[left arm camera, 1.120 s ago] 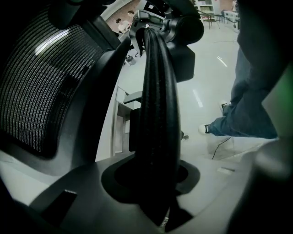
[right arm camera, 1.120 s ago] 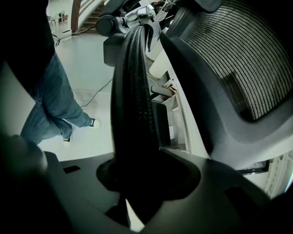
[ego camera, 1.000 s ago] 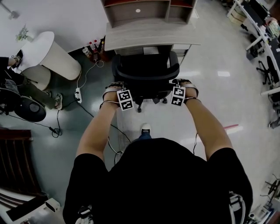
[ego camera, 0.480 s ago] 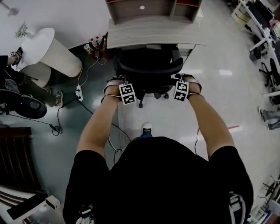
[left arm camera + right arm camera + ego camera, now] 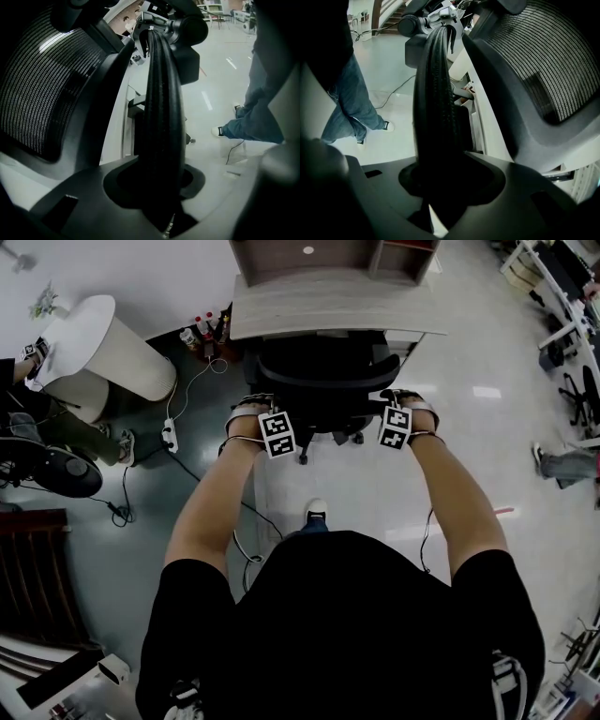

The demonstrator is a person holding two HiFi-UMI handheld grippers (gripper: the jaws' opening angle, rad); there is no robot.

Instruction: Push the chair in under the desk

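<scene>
A black office chair (image 5: 323, 381) with a mesh backrest (image 5: 42, 93) stands at the grey wooden desk (image 5: 328, 310), its seat partly under the desktop. My left gripper (image 5: 265, 409) is shut on the chair's left armrest (image 5: 161, 93); the padded bar runs between the jaws of that gripper (image 5: 159, 187). My right gripper (image 5: 391, 403) is shut on the right armrest (image 5: 436, 93), which fills the gap of its jaws (image 5: 440, 187). The backrest (image 5: 543, 61) sits between the two hands. In the head view the fingertips are hidden under the marker cubes.
A white round stand (image 5: 103, 352) is at the left of the desk, with bottles (image 5: 202, 334) and a power strip (image 5: 169, 440) with cables on the floor. My shoe (image 5: 315, 514) is behind the chair. Another person's legs (image 5: 562, 463) are at the right.
The chair has rolled toward the desk and sits further under the desktop. Both grippers have moved forward with it, still closed on the armrests.
</scene>
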